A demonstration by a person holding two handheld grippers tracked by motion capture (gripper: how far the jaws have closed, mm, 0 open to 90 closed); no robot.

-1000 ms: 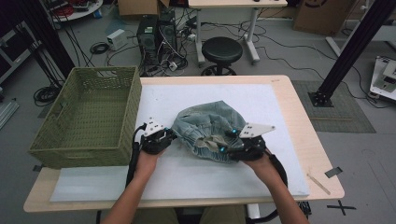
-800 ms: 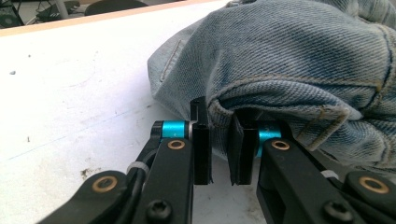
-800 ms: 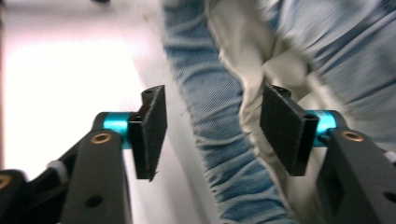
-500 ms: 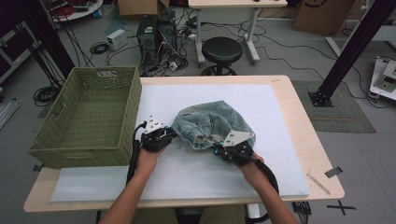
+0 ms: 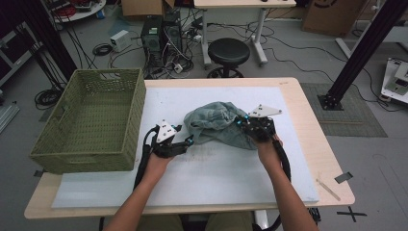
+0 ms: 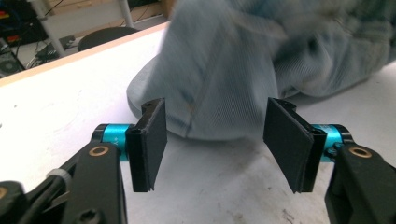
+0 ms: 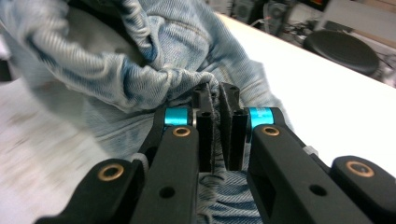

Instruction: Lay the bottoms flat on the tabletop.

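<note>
A crumpled light-blue denim garment [image 5: 216, 122] lies on the white mat [image 5: 216, 178] at mid-table. My left gripper [image 5: 189, 141] sits at its left edge. Its jaws have just been opening and stand open [image 6: 215, 135], with the garment's hem [image 6: 224, 93] just beyond the pads and untouched. My right gripper [image 5: 241, 123] is at the garment's right side, slightly raised. Its jaws [image 7: 216, 100] are shut on a bunched fold of the denim [image 7: 140, 79], which hangs over and around them.
A green woven basket [image 5: 137, 110] stands on the table's left part, close to my left hand. The wooden table edge [image 5: 327, 159] runs along the right. A round stool [image 5: 228, 50], cables and computer cases are on the floor behind the table.
The left jaws opened and let go of the denim. The right jaws closed on the cloth, then moved right and away from the person, lifting that side of the garment.
</note>
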